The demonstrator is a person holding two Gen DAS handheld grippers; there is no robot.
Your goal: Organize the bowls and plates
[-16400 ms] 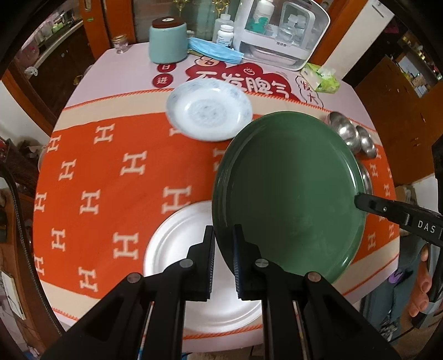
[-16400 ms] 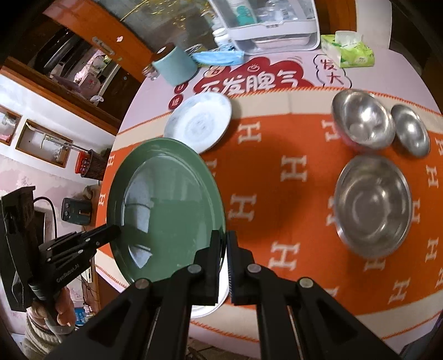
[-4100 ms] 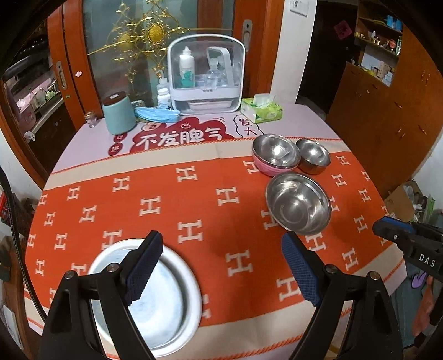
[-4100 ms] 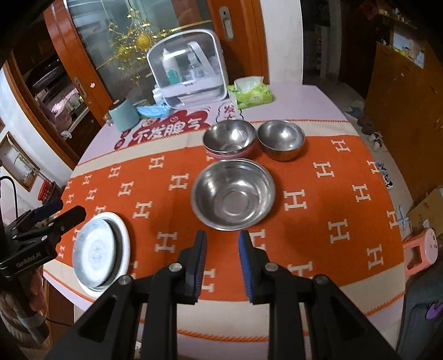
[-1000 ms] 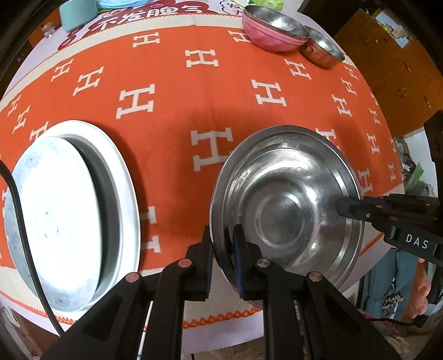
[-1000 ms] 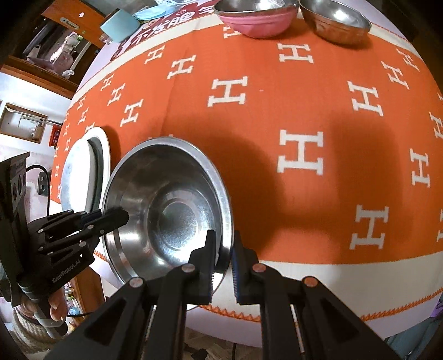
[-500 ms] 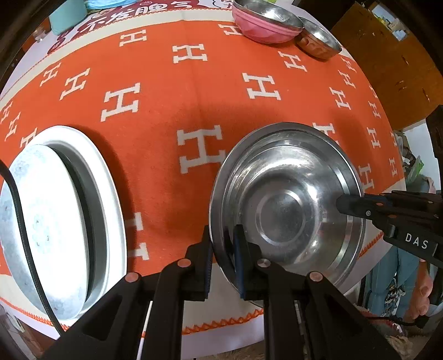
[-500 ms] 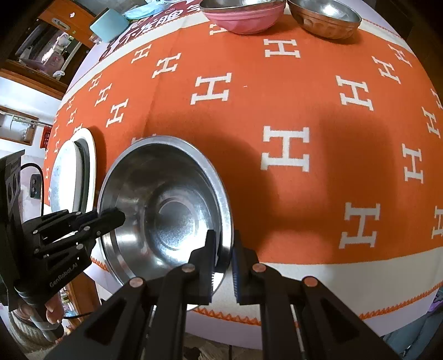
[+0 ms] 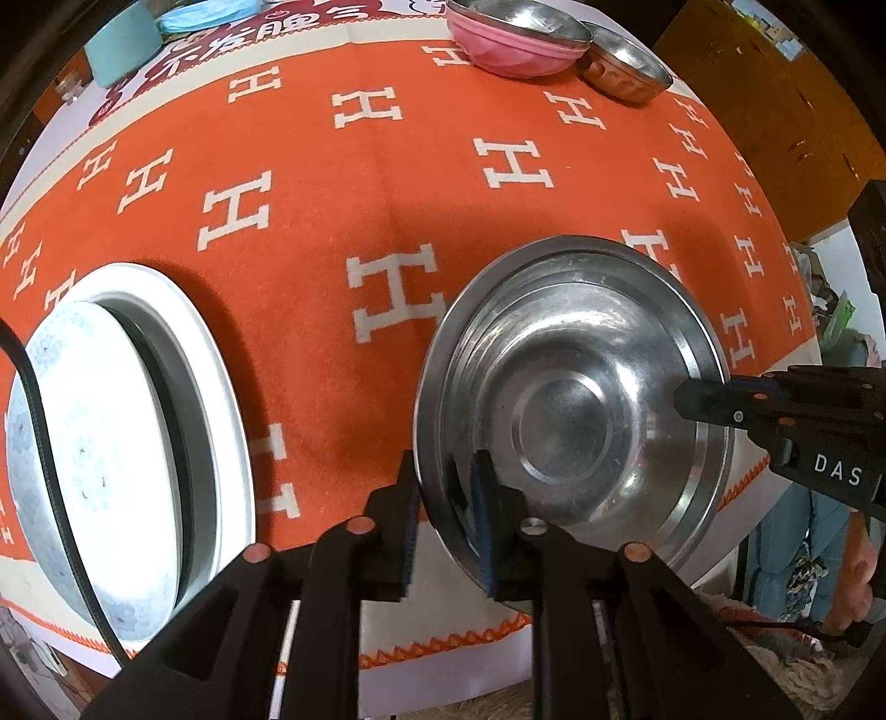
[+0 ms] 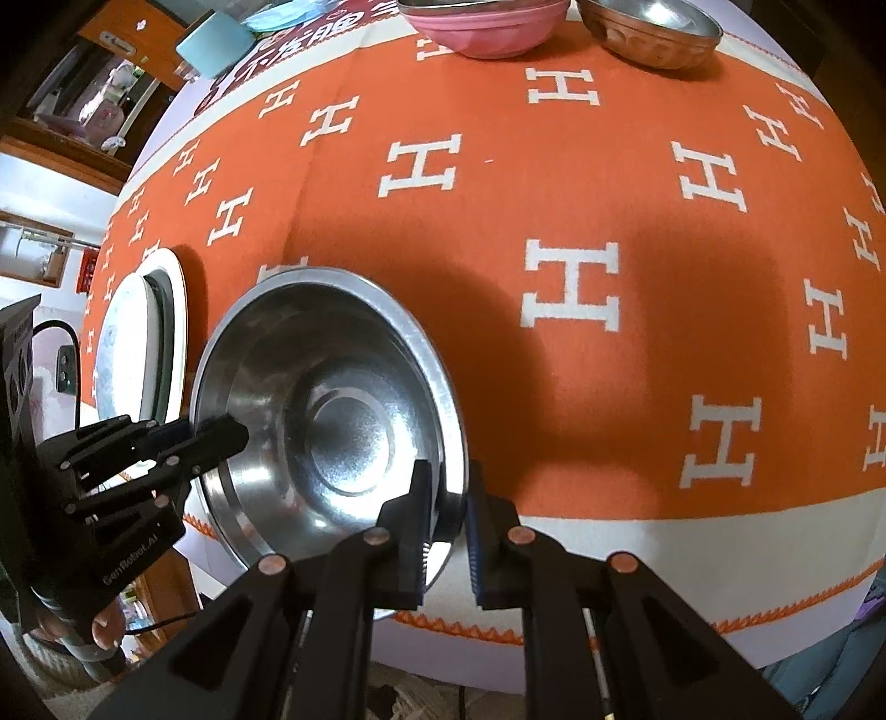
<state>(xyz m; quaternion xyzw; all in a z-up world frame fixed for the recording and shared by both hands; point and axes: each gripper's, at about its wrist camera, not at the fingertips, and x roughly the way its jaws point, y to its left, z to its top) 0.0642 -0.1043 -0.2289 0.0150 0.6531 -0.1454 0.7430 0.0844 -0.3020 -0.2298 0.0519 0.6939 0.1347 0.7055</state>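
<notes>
A large steel bowl is at the near edge of the round table, between both grippers. My left gripper straddles the bowl's left rim. Its jaws are opening and a small gap shows beside the rim. My right gripper is shut on the opposite rim. To the left lies a stack of plates: a blue-patterned plate on top, a dark plate edge under it, and a white plate at the bottom.
At the far side stand a pink bowl with a steel bowl nested in it and a small steel bowl. A teal canister stands at the back left. The orange H-patterned cloth lies between.
My left gripper's jaws have parted a little around the bowl's rim. The bowl and the right gripper have stayed where they were.
</notes>
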